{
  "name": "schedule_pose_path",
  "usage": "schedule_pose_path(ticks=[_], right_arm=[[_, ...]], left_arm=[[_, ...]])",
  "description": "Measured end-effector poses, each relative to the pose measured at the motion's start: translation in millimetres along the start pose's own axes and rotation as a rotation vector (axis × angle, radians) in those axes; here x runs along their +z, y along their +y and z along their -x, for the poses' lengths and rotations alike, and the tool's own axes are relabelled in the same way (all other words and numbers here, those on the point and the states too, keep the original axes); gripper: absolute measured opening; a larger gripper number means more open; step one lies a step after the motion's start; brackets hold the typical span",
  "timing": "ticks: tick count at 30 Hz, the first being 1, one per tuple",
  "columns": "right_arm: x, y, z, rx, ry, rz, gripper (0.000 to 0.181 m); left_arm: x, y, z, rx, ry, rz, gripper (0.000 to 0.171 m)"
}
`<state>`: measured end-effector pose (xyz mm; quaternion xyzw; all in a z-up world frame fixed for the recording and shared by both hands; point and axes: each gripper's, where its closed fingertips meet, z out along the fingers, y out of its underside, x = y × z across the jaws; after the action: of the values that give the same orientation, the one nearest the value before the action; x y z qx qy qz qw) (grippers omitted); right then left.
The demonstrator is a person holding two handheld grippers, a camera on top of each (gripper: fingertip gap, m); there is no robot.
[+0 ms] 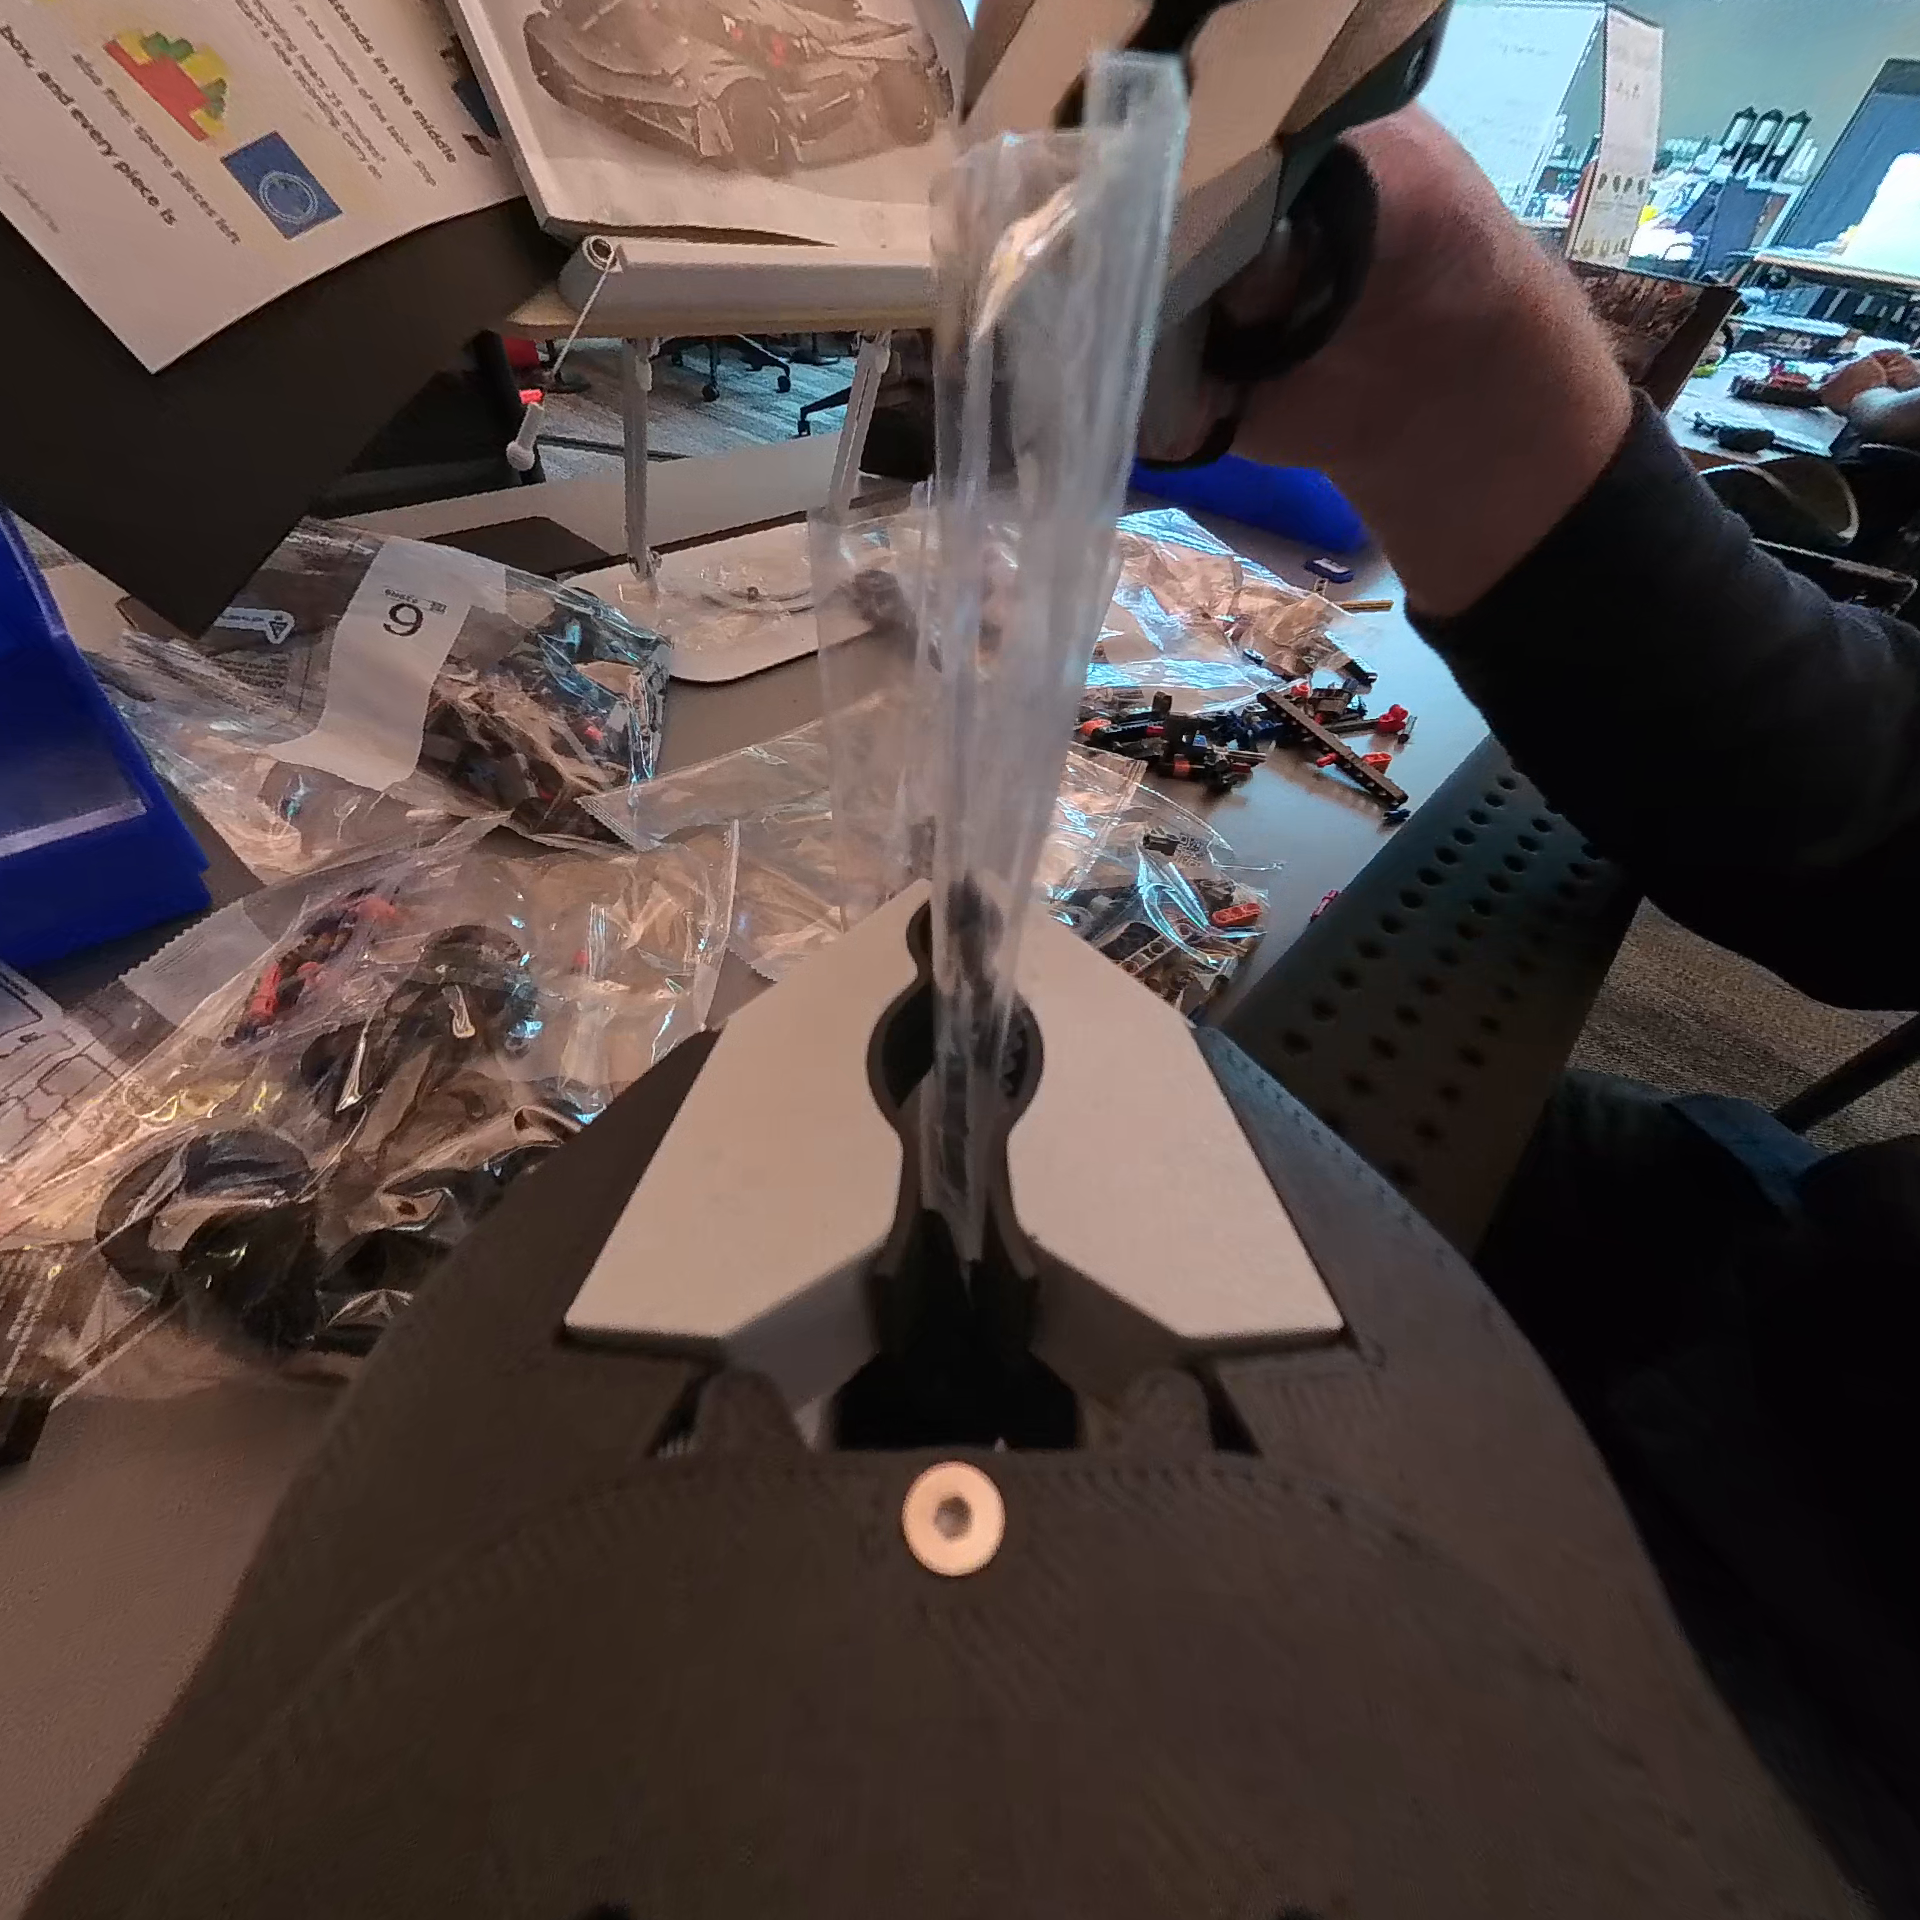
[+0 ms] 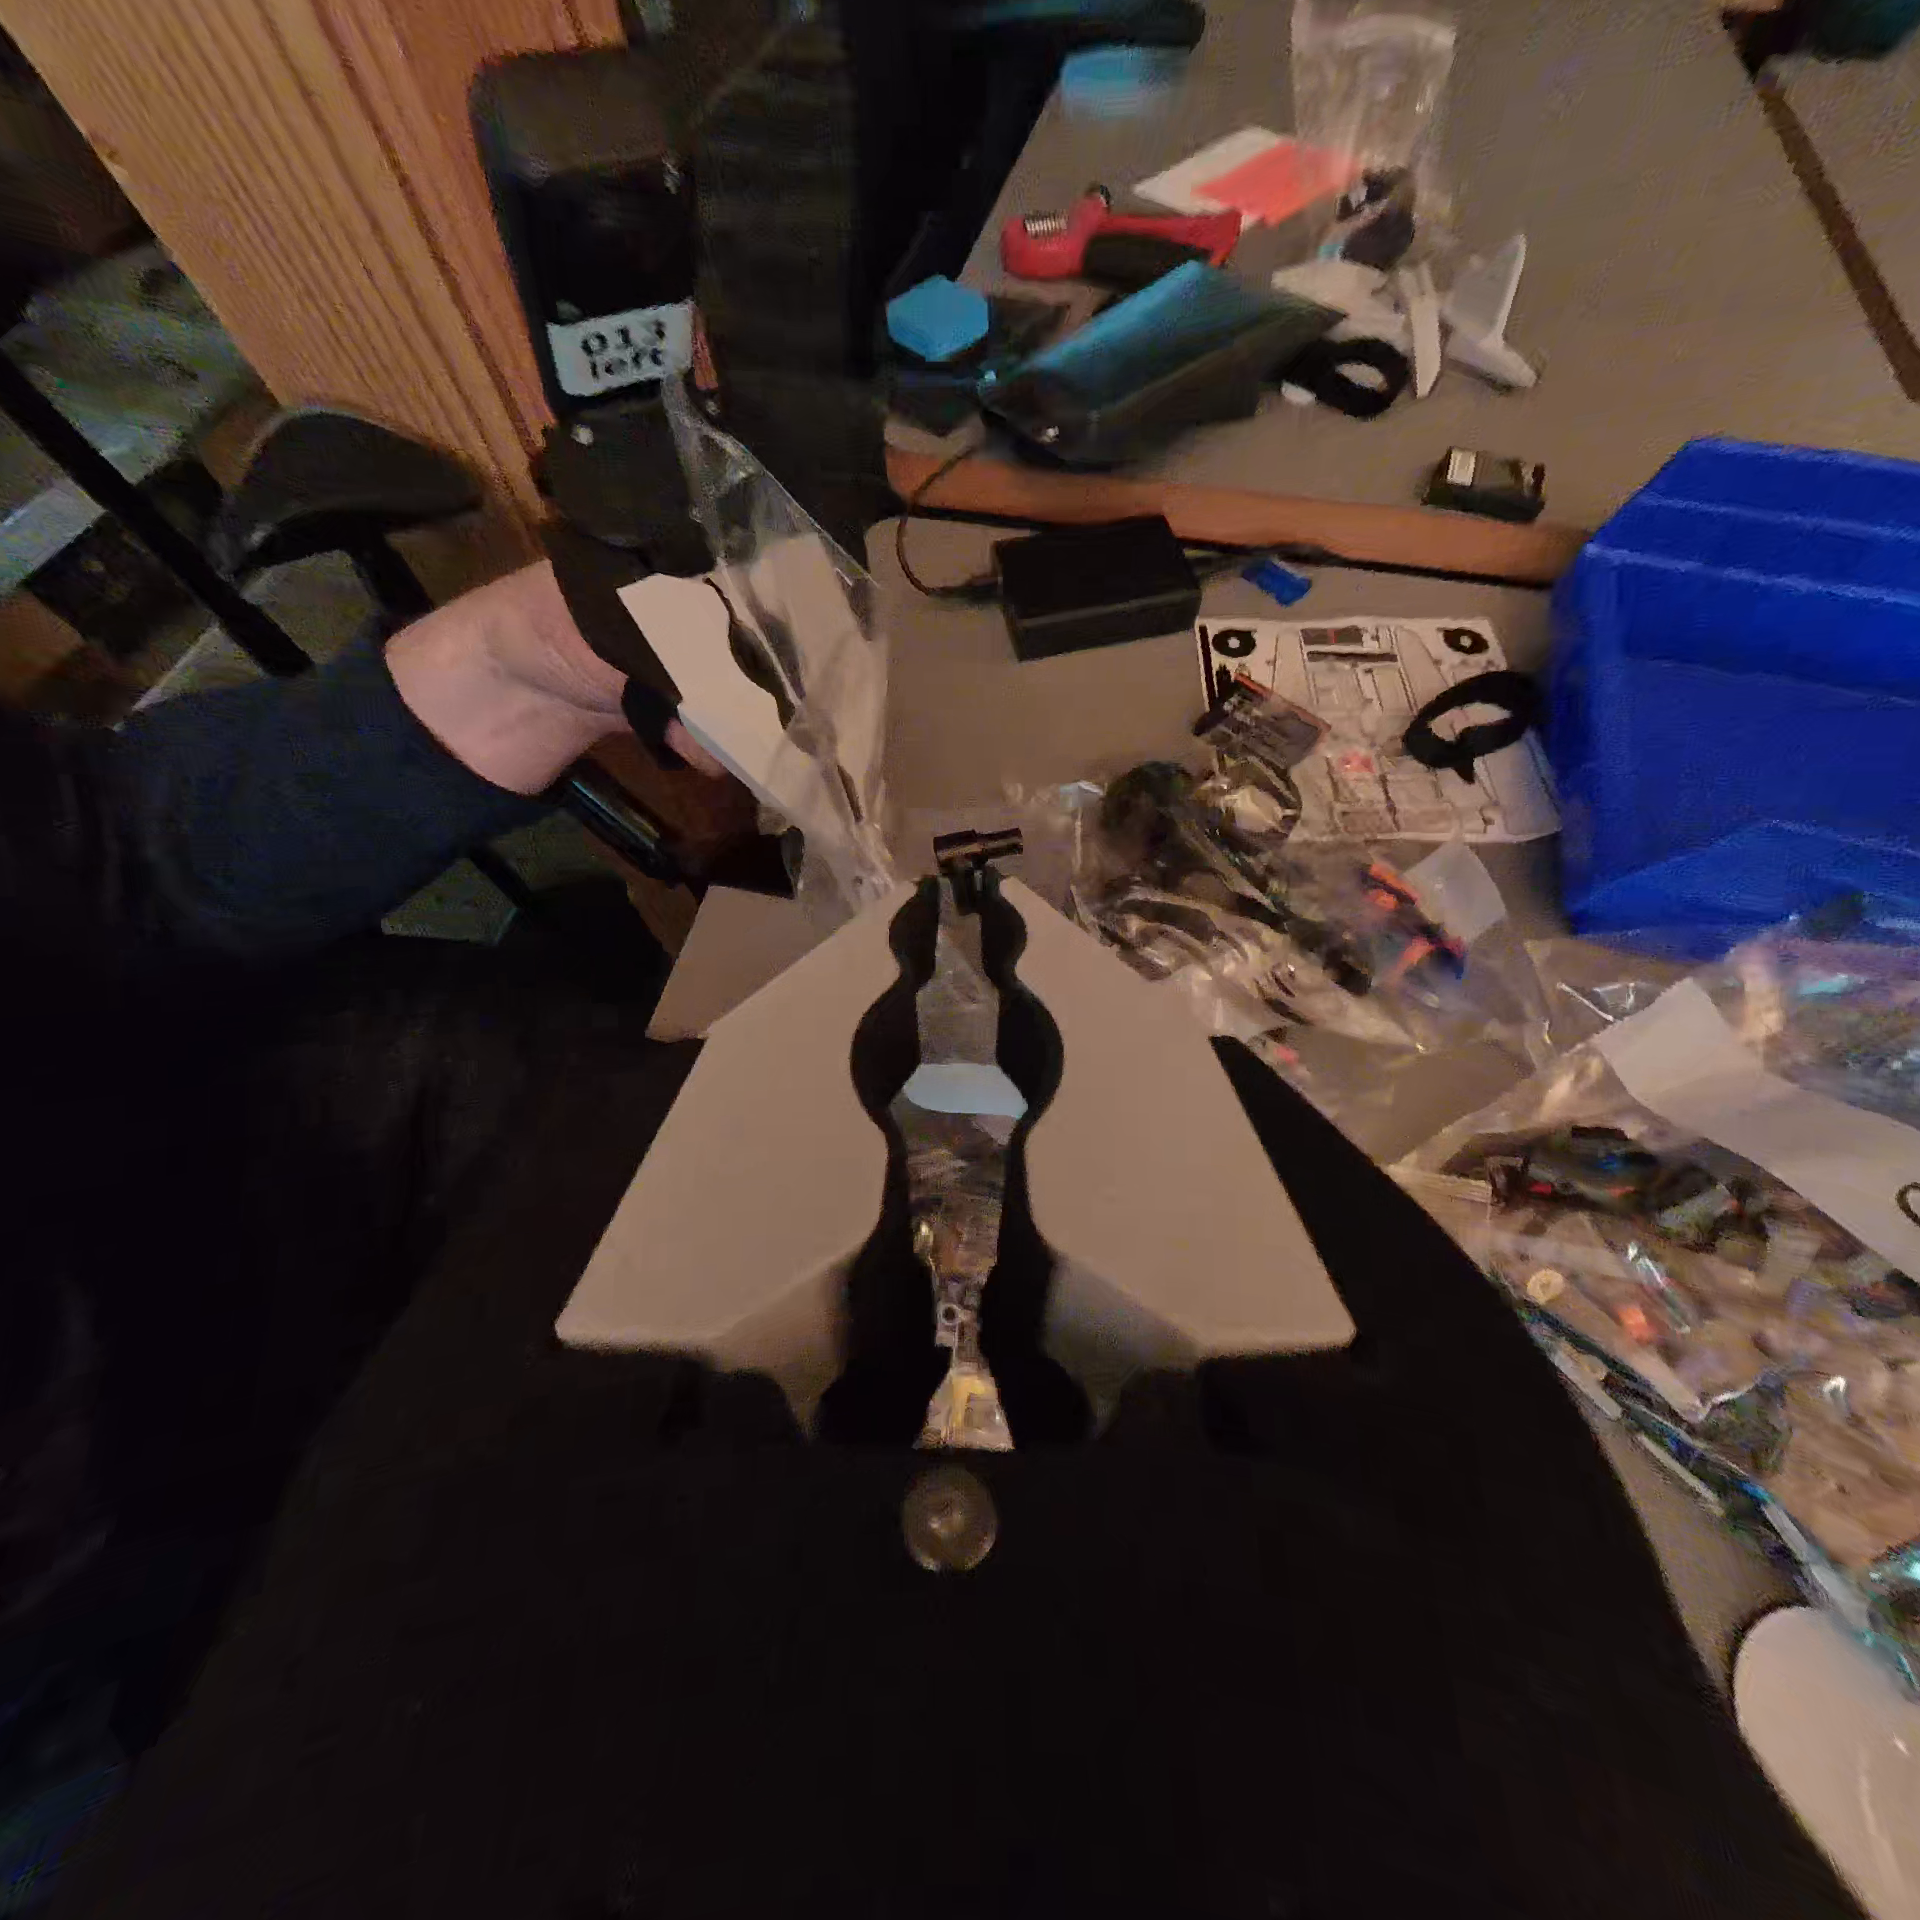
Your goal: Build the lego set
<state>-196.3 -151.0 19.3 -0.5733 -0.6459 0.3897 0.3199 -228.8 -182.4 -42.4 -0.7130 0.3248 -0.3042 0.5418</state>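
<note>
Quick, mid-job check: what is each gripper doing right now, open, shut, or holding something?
Left gripper: shut on the clear plastic bag, pinching its lower end.
Right gripper: shut on the same bag's other end, with a small black piece at its tips.
</note>
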Motion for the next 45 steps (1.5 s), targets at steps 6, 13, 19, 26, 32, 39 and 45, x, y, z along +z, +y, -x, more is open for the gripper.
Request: schedule_pose_path(ticks=[6, 13, 19, 26, 32, 39, 45], right_arm=[[-5.0, 1.4, -15.6, 0.033, 0.086, -0.060, 0.021], [-18.4, 52.1, -20.2, 0.125, 0.061, 0.009, 0.016], [69.8, 94.4, 35.0, 0.004, -0.176, 0.252, 0.016], [130.3, 130.5, 46.2, -0.082, -0.194, 0.449, 0.016], [140.5, 143.6, 48.0, -0.073, -0.213, 0.486, 0.000], [140.9, 123.3, 47.5, -0.043, -0.196, 0.403, 0.018], [166.6, 103.2, 35.0, -0.089, -0.093, 0.347, 0.032]], left_arm=[[-0.8, 0.0, 2.4, 0.006, -0.014, -0.001, 0.000], [-14.4, -14.5, 25.7, -0.013, -0.147, -0.090, 0.000], [-36.9, -30.5, 47.1, -0.045, -0.283, -0.193, 0.000], [-44.3, -32.3, 46.5, -0.031, -0.308, -0.196, 0.000], [-44.1, -31.2, 45.5, -0.037, -0.295, -0.204, 0.000], [-50.1, -36.2, 47.1, -0.037, -0.321, -0.226, 0.000], [-64.6, -48.4, 52.1, -0.031, -0.383, -0.267, 0.000]])
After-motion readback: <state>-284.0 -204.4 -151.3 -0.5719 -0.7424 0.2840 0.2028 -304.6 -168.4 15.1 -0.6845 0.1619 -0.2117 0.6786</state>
